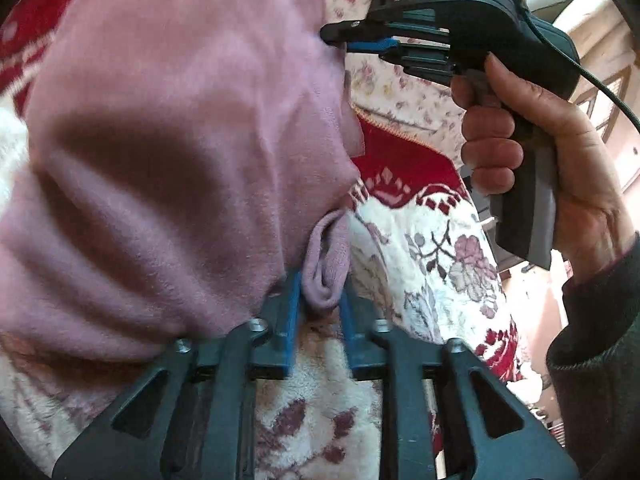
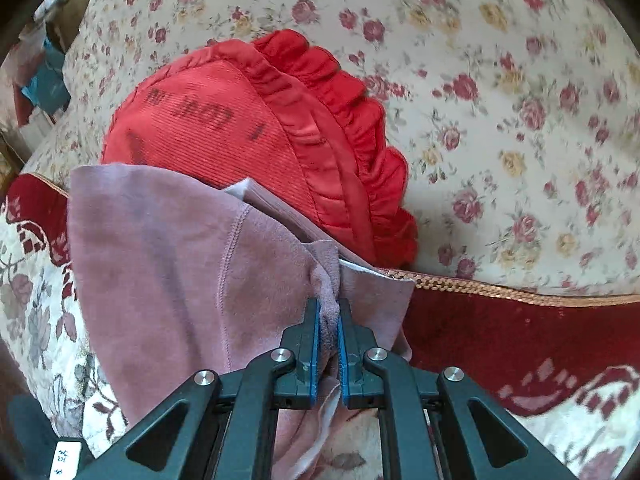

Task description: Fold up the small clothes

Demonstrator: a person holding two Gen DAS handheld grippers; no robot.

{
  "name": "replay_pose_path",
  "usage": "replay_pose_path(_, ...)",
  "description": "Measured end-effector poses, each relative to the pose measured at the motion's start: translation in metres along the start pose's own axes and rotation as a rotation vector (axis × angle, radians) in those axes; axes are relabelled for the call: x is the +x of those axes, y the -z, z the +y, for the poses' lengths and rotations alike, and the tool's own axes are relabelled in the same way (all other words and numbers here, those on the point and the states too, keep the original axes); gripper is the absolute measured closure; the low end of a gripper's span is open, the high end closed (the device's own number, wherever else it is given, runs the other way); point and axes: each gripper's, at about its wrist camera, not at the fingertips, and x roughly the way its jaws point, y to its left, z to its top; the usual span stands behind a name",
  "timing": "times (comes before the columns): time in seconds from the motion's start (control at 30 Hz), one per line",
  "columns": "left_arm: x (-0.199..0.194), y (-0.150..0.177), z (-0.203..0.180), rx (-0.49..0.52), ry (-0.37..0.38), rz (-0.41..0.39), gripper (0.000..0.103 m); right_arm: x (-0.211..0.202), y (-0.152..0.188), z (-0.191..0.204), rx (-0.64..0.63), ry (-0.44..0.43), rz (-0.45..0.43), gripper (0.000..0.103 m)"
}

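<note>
Left wrist: my left tool [image 1: 320, 300] pinches a bunched fold of the pink garment [image 1: 168, 152], lifted over the floral blanket [image 1: 432, 264]. Right wrist: my right tool [image 2: 329, 332] clamps another edge; thin bite, any tug could slip it free.

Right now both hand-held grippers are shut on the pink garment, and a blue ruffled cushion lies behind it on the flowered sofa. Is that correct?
One detail is wrong: the ruffled cushion is red, not blue, as the right wrist view shows. The rest holds: the left hand-held gripper and the right hand-held gripper are both shut on the pink garment, with the flowered sofa behind.
</note>
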Motion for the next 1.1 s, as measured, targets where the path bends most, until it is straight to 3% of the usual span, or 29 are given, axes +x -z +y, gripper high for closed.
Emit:
replay_pose_path(0.07,-0.002,0.001,-0.005,0.022,0.021,0.009,0.065,0.004,0.005,-0.012,0.052,-0.007,-0.025,0.093)
replay_pose_path(0.13,-0.005,0.003,-0.017,0.063,0.049,0.038,0.046,0.004,0.011,-0.03,0.137,-0.026,-0.051,0.089)
replay_pose_path(0.17,-0.01,0.005,-0.016,0.069,0.056,0.052,0.045,0.0,0.014,-0.037,0.174,-0.004,-0.071,0.089)
replay_pose_path(0.2,-0.016,0.006,-0.018,0.074,0.061,0.069,0.045,-0.006,0.019,-0.047,0.217,0.036,-0.088,0.089)
replay_pose_path(0.3,-0.043,0.007,-0.022,0.119,0.02,0.059,0.045,-0.024,0.038,-0.059,0.292,0.031,-0.121,0.089)
replay_pose_path(0.43,-0.094,-0.008,0.0,0.207,-0.175,-0.044,0.041,-0.054,0.079,-0.044,0.285,-0.083,-0.183,0.085)
replay_pose_path(0.5,-0.111,-0.019,0.02,0.193,-0.245,-0.084,0.041,-0.064,0.105,-0.026,0.257,-0.15,-0.205,0.085)
replay_pose_path(0.6,-0.112,-0.026,0.034,0.152,-0.226,-0.1,0.043,-0.068,0.139,0.014,0.158,-0.255,-0.232,0.085)
replay_pose_path(0.63,-0.111,-0.027,0.036,0.154,-0.209,-0.1,0.049,-0.065,0.149,0.026,0.12,-0.268,-0.239,0.085)
replay_pose_path(0.7,-0.096,-0.02,0.04,0.176,-0.206,-0.058,0.057,-0.041,0.165,0.044,0.061,-0.241,-0.171,0.085)
replay_pose_path(0.77,-0.079,-0.01,0.046,0.185,-0.268,-0.028,0.058,-0.001,0.173,0.037,0.118,-0.162,-0.037,0.088)
replay_pose_path(0.8,-0.081,-0.005,0.051,0.201,-0.273,-0.034,0.058,0.01,0.178,0.027,0.167,-0.168,-0.009,0.089)
replay_pose_path(0.87,-0.082,-0.004,0.051,0.208,-0.266,-0.055,0.058,0.003,0.176,0.018,0.222,-0.187,-0.03,0.089)
replay_pose_path(0.93,-0.083,-0.002,0.054,0.17,-0.258,-0.072,0.058,-0.028,0.157,0.025,0.192,-0.127,-0.119,0.089)
replay_pose_path(1.03,-0.081,0.001,0.054,0.164,-0.269,-0.091,0.058,-0.066,0.118,0.052,0.112,-0.29,-0.294,0.088)
replay_pose_path(1.1,-0.084,0.003,0.055,0.158,-0.28,-0.097,0.058,-0.067,0.087,0.089,-0.034,-0.368,-0.307,0.088)
